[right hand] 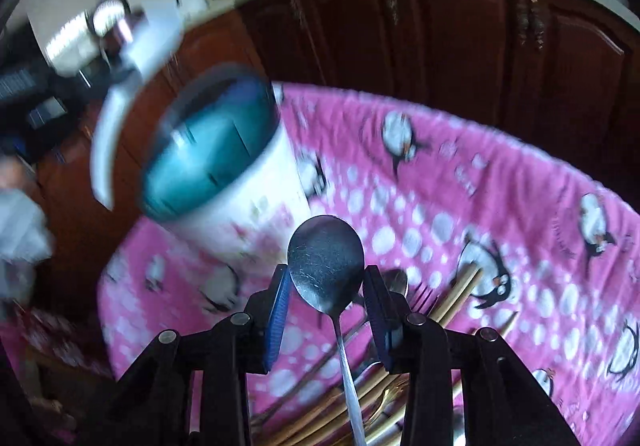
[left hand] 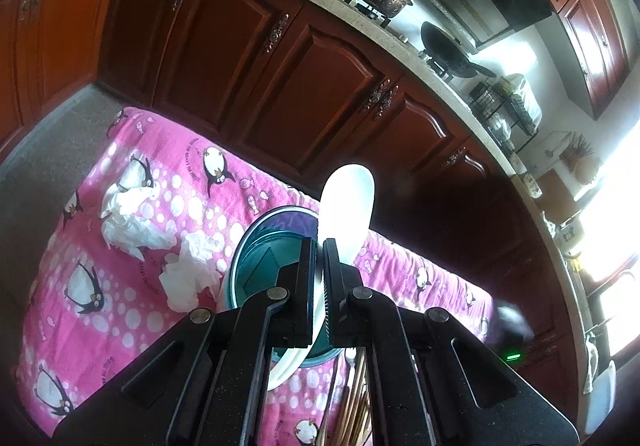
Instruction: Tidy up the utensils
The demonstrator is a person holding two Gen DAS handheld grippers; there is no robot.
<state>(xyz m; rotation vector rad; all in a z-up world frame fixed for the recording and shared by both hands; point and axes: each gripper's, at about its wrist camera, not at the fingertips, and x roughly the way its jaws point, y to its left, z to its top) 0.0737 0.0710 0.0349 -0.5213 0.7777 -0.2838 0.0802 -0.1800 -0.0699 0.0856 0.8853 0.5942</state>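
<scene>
My left gripper (left hand: pixel 319 246) is shut on a white plastic spoon (left hand: pixel 347 210), bowl end up, right above the teal-lined utensil cup (left hand: pixel 264 262). My right gripper (right hand: pixel 325 280) is shut on a metal spoon (right hand: pixel 326 260), its bowl between the blue pads (right hand: pixel 278 310) and its handle running back under the gripper. The same cup (right hand: pixel 216 162), white outside and teal inside, stands left of it, blurred. The white spoon (right hand: pixel 116 126) and the left gripper show blurred above the cup. Chopsticks, forks and spoons (right hand: pixel 360 402) lie on the pink cloth under my right gripper.
The pink penguin cloth (left hand: pixel 120 286) covers the table. Crumpled white tissues (left hand: pixel 136 222) lie left of the cup. Wooden chopsticks (left hand: pixel 356 406) lie near the front edge. Dark wood cabinets (left hand: pixel 280 78) and a worktop with pots stand behind the table.
</scene>
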